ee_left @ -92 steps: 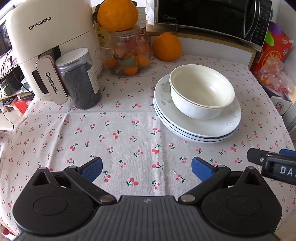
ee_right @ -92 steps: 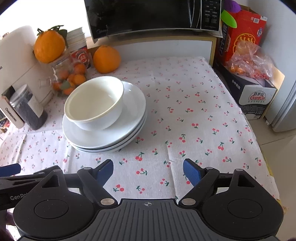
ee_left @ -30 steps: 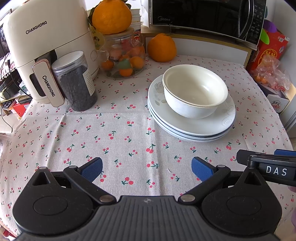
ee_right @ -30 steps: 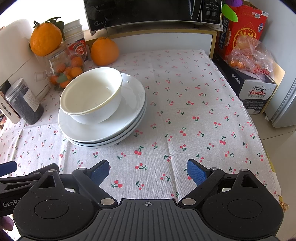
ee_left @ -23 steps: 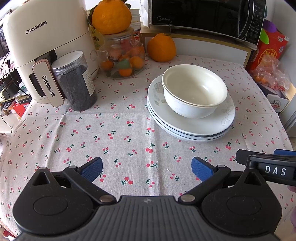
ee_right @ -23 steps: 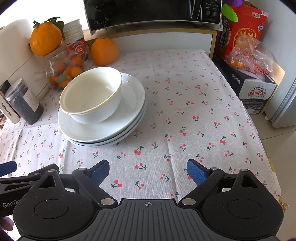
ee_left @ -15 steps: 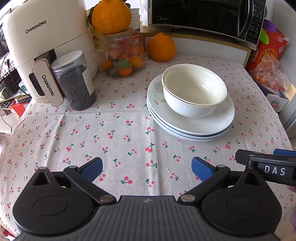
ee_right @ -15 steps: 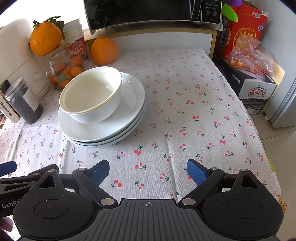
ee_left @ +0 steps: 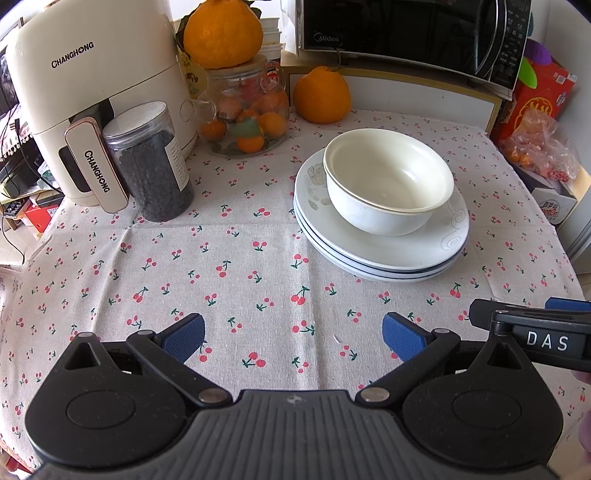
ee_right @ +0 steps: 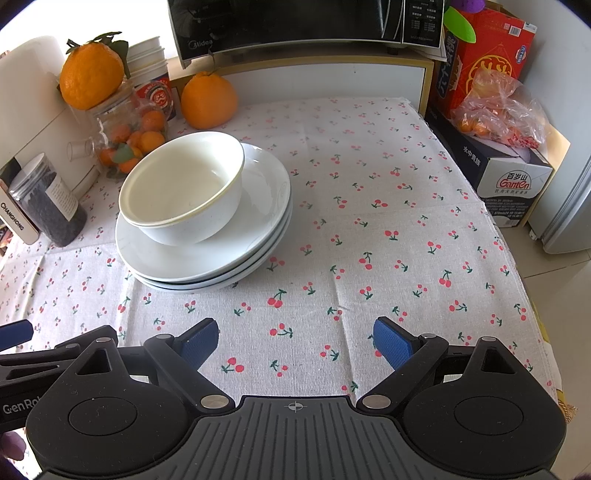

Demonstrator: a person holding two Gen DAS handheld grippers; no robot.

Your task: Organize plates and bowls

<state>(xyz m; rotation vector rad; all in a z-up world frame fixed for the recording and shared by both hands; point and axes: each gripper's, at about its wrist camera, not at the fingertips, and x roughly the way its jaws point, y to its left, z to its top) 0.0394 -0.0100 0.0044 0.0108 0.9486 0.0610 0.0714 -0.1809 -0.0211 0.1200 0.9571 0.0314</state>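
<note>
A white bowl (ee_left: 388, 181) (ee_right: 181, 188), with a second one nested inside it, sits on a stack of white plates (ee_left: 413, 254) (ee_right: 258, 236) on the cherry-print tablecloth. My left gripper (ee_left: 293, 336) hovers open over bare cloth, well short of the stack, which lies ahead and to its right. My right gripper (ee_right: 293, 341) is open too, with nothing between its blue pads; the stack lies ahead and to its left. Each gripper's edge shows in the other's view.
At the back left stand a cream air fryer (ee_left: 85, 85), a dark-filled jar (ee_left: 151, 162) and a glass jar of small oranges (ee_left: 247, 110). A loose orange (ee_left: 321, 94) sits under a microwave (ee_left: 413, 33). Boxes and a bagged snack (ee_right: 495, 107) flank the table's right edge.
Since three seconds ago both views drew back slightly from the stack. Over the last second nothing has moved; both grippers remain open.
</note>
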